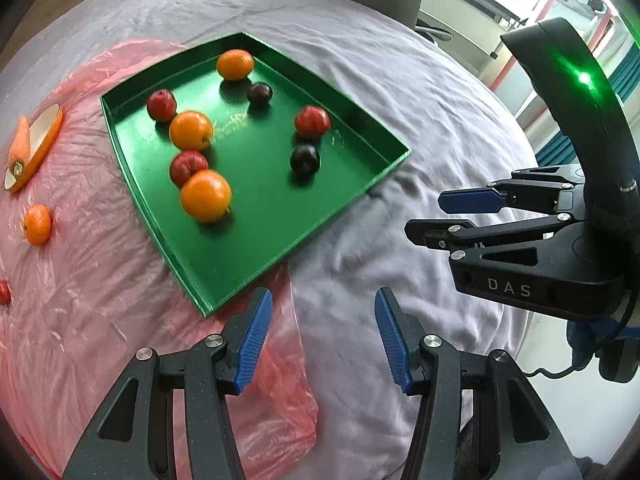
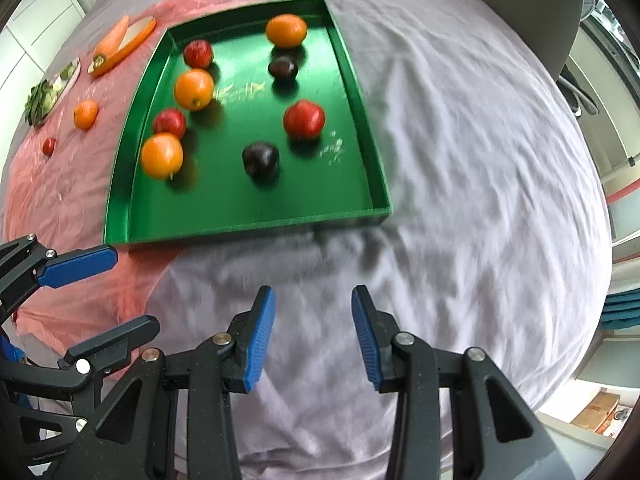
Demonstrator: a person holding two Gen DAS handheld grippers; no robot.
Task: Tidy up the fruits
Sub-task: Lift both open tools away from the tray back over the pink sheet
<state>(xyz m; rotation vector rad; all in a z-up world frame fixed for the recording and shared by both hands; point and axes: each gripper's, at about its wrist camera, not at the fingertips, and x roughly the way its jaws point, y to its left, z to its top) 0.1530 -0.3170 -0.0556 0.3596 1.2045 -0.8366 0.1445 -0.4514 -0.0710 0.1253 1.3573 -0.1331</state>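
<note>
A green tray [image 1: 260, 236] [image 2: 248, 232] lies on a grey cloth. It holds three oranges [image 1: 206, 196] [image 2: 162, 156], three red apples [image 1: 312, 121] [image 2: 304, 119] and two dark plums [image 1: 305, 159] [image 2: 261, 159]. Left of the tray, a small orange [image 1: 37, 225] [image 2: 85, 114] and a small red fruit [image 1: 3, 292] [image 2: 49, 146] lie on pink plastic. My left gripper [image 1: 324, 296] [image 2: 134, 290] hovers open and empty over the tray's near corner. My right gripper [image 2: 314, 292] [image 1: 424, 216] is open and empty above the cloth, in front of the tray.
A carrot [image 1: 20, 144] [image 2: 114, 36] rests on an orange-rimmed plate [image 1: 48, 136] [image 2: 138, 34] at far left. Beyond it a plate of leafy greens [image 2: 40, 100] stands. The pink plastic sheet [image 1: 100, 300] [image 2: 72, 200] reaches under the tray's left side. The cloth [image 2: 460, 200] falls away at right.
</note>
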